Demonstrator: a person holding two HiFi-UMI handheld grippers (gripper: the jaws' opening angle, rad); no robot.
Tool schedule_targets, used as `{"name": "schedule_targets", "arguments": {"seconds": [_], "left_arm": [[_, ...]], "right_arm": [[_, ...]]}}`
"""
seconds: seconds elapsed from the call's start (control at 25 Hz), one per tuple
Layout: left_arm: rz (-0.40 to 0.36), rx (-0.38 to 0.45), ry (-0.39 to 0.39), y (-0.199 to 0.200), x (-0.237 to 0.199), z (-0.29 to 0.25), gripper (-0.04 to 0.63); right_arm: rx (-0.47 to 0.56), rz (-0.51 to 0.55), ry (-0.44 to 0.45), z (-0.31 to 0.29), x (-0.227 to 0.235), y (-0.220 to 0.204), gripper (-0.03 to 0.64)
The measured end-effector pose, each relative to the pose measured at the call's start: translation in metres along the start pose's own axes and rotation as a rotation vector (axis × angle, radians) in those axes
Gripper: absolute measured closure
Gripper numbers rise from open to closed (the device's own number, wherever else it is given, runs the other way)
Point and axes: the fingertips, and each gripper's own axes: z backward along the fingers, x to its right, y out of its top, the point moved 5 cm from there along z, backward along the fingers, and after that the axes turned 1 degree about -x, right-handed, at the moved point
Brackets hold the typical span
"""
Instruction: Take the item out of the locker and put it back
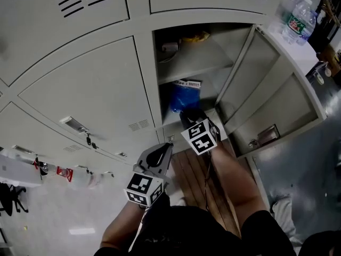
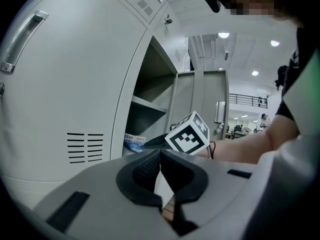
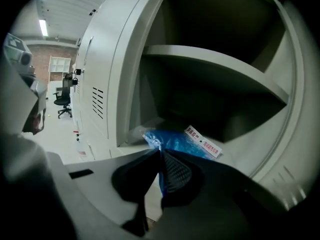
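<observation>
Locker [image 1: 157, 73] with its door [image 1: 277, 97] swung open. Blue bag [image 1: 185, 96] with a white label lies in the lower compartment, under the 1 shelf [image 1: 197, 63], near the front edge. Right gripper [image 3: 160, 152] is at the opening, fingers pinching the bag's near edge, with blue film showing between them. Left gripper [image 2: 160, 151] is outside, low by the neighbouring locker door [image 1: 90, 95], fingers pressed together on nothing.

Shows grey-bodied left gripper [image 1: 166, 148] and right gripper [image 1: 189, 114], with black ribbed jaw pads and white cubes [image 1: 201, 136] of black square markers; wears black short-sleeved top [image 1: 181, 231]; trails thin black cable [image 1: 208, 177] down right forearm.
</observation>
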Motion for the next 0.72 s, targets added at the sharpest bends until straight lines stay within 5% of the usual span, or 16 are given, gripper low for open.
{"name": "schedule_targets", "arguments": {"seconds": [0.72], "left_arm": [[0.001,0.037,0.021,-0.004,0.056,0.031,0.589]], "right_arm": [[0.195,-0.182,0.052,0.102,-0.023,0.005,0.604]]}}
